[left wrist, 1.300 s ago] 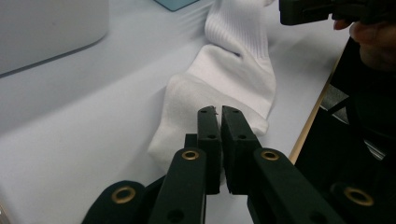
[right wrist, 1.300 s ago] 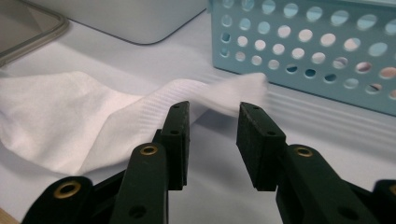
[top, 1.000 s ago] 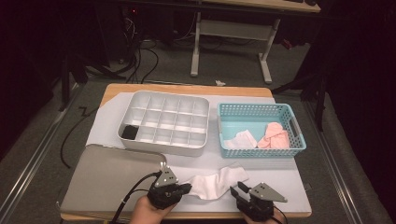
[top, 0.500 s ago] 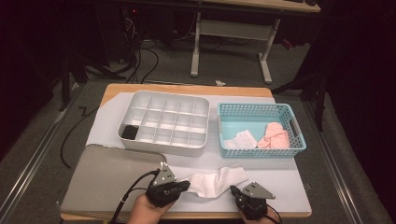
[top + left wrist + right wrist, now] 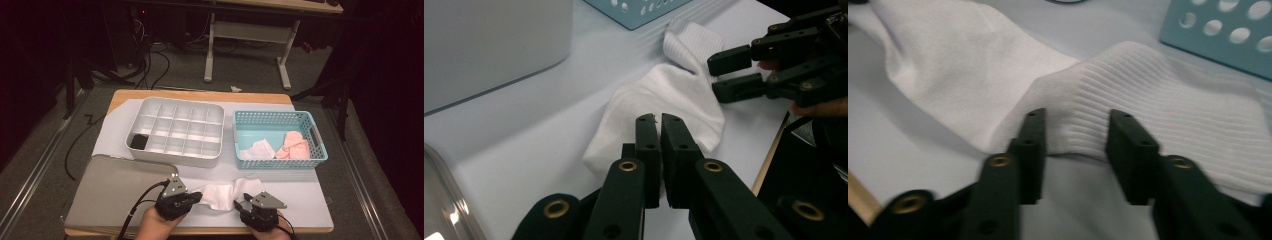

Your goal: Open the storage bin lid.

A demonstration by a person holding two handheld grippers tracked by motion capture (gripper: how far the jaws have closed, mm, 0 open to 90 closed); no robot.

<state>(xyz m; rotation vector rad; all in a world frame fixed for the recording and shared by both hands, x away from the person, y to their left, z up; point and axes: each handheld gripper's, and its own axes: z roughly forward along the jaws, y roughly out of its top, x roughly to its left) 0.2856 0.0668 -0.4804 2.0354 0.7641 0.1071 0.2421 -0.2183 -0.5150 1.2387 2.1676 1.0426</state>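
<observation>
A white sock (image 5: pixel 223 193) lies flat on the pale sheet near the table's front edge. My left gripper (image 5: pixel 199 197) is shut on its left end; in the left gripper view the jaws (image 5: pixel 659 119) pinch the fabric, with only a sliver between them. My right gripper (image 5: pixel 241 205) sits at the sock's right end. Its jaws have just been opening, and they now stand apart on either side of the ribbed cuff (image 5: pixel 1148 100) without pressing it. The right gripper (image 5: pixel 715 75) also shows across the sock in the left gripper view.
A white compartment tray (image 5: pixel 176 152) stands behind, with a dark item (image 5: pixel 138 142) in its front-left cell. To its right, a blue basket (image 5: pixel 278 162) holds a white sock (image 5: pixel 257 149) and a pink sock (image 5: pixel 294 146). A grey mat (image 5: pixel 115 187) lies at the front left.
My right gripper has slid left and a little lower onto the sock's cuff end. The left gripper and the sock's left end have stayed put.
</observation>
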